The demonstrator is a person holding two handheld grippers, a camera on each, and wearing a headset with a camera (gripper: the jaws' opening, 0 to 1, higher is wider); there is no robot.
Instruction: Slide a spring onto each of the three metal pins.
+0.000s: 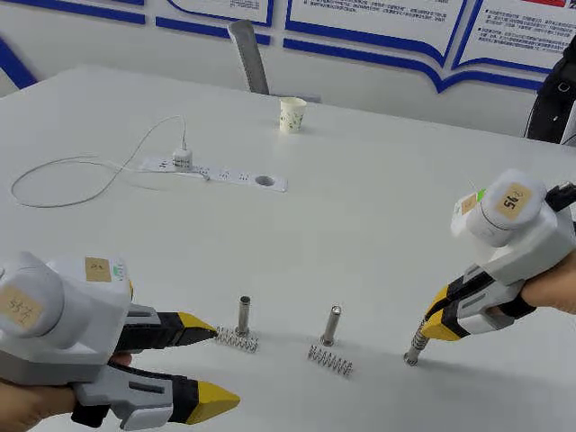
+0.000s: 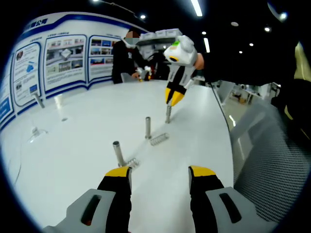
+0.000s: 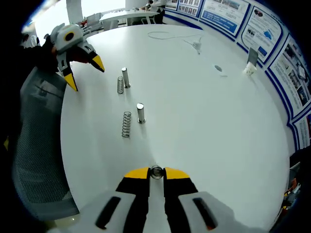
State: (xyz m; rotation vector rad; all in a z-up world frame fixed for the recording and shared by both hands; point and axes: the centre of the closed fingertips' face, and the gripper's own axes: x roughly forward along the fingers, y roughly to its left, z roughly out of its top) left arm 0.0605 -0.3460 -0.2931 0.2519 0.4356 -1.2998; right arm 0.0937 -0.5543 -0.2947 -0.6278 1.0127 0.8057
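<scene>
Along the front edge of the bench (image 1: 360,207): left gripper (image 1: 227,364), jaws spread, one tip just beside the left spring (image 1: 236,338) lying at the left pin (image 1: 243,315); right gripper (image 1: 430,331) pinching the right spring (image 1: 418,342) on the right pin (image 1: 412,356). Between them, the middle spring (image 1: 329,360) lies beside the middle pin (image 1: 331,324).

White table (image 1: 378,207), head view. 12 o'clock: paper cup (image 1: 292,114), upright. 10 o'clock: flat power strip (image 1: 216,174), plug in it, thin cable (image 1: 63,171) looping toward 9. 6 o'clock: row of upright pins. Left pin (image 1: 243,316), left spring (image 1: 236,338) lying at base. Middle pin (image 1: 332,324), middle spring (image 1: 329,361) lying just beside. Right pin (image 1: 415,349), third spring (image 1: 419,340) around shaft.
</scene>
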